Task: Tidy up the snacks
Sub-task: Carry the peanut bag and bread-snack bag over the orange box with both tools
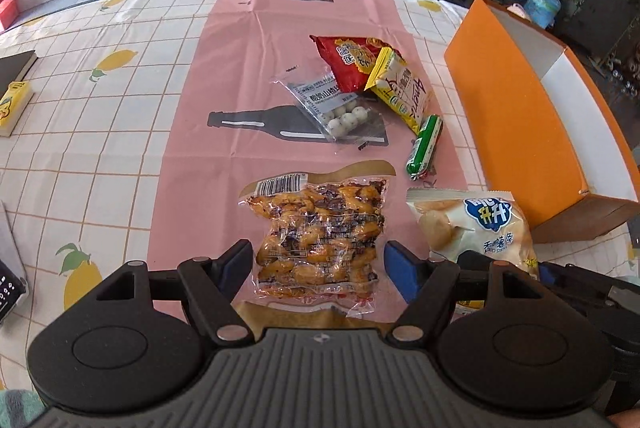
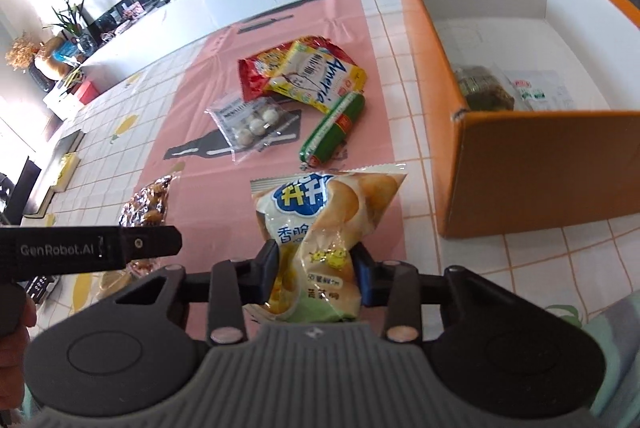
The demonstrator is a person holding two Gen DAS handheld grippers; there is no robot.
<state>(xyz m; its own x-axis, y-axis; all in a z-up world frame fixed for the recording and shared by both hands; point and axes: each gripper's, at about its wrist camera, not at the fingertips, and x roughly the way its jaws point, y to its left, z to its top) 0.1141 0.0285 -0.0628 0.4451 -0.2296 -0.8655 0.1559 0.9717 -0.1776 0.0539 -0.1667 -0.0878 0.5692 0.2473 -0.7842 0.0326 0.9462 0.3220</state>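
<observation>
A: Chip bag (image 2: 320,228)?
B: Pinched at its near end by the right gripper (image 2: 316,274), beside the orange box (image 2: 520,168).
A: Left gripper (image 1: 318,264)?
B: Jaws wide, over the nut pack (image 1: 320,240) on the table (image 1: 100,148), not touching it.

a pale chip bag (image 2: 320,228) with a blue logo is pinched at its lower end, crumpled there, its top sloping toward the orange box (image 2: 520,164). a clear pack of glazed brown snacks (image 1: 320,240) lies flat on the pink cloth. farther off, a red packet (image 1: 346,62) sits under a yellow one (image 1: 400,88), beside a clear bag of white balls (image 1: 340,108) and a green sausage (image 1: 424,146).
</observation>
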